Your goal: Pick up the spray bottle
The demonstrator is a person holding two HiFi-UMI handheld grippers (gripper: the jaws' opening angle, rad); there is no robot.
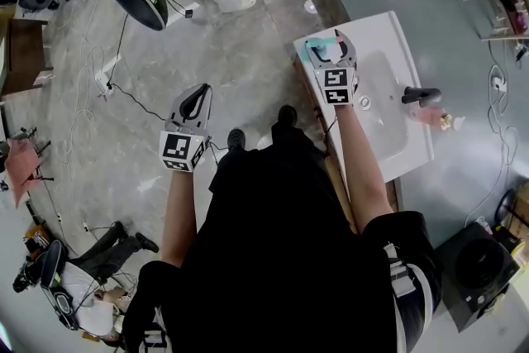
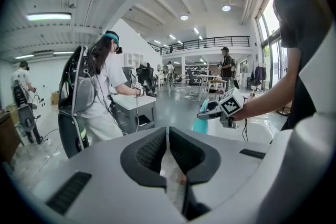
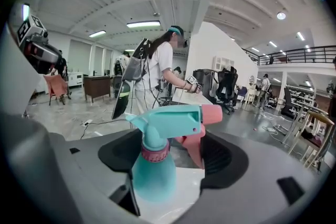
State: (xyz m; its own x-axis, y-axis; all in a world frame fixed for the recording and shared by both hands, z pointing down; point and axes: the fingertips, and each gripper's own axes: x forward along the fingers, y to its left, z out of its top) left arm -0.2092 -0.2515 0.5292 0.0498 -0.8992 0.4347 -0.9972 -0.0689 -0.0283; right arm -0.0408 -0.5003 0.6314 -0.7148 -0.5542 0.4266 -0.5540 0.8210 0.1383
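Stands at the side of a white sink [image 1: 388, 37] with a gripper in each hand and both arms stretched forward. Holds the right gripper [image 1: 329, 44] over the sink's far left corner, beside the bare concrete floor [image 1: 207, 37], tipped slightly downward. Has its jaws spread to either side of the spray bottle [image 3: 152, 165] and not visibly squeezing it, with the left pad just beside the teal body, the right pad just beside the pink trigger, and a gap showing between the bottle's neck and the right pad. Has the bottle standing upright between those jaws on the sink's flat white rim, with teal body and spray head, pink collar, and pink nozzle turned to the right in the right gripper view. Holds the left gripper [image 1: 197, 95] out over the floor, well apart from sink and bottle, with its jaws pressed together and nothing between them. Catches, in the left gripper view, the right gripper and the teal bottle off to the right, over the sink's pale top. Shows a black tap [image 1: 420, 95] on the sink's right side, well apart from the bottle, a cable [image 1: 124, 87] trailing over the floor, and another person [image 2: 100, 86] with a backpack rig bent over a table farther off.
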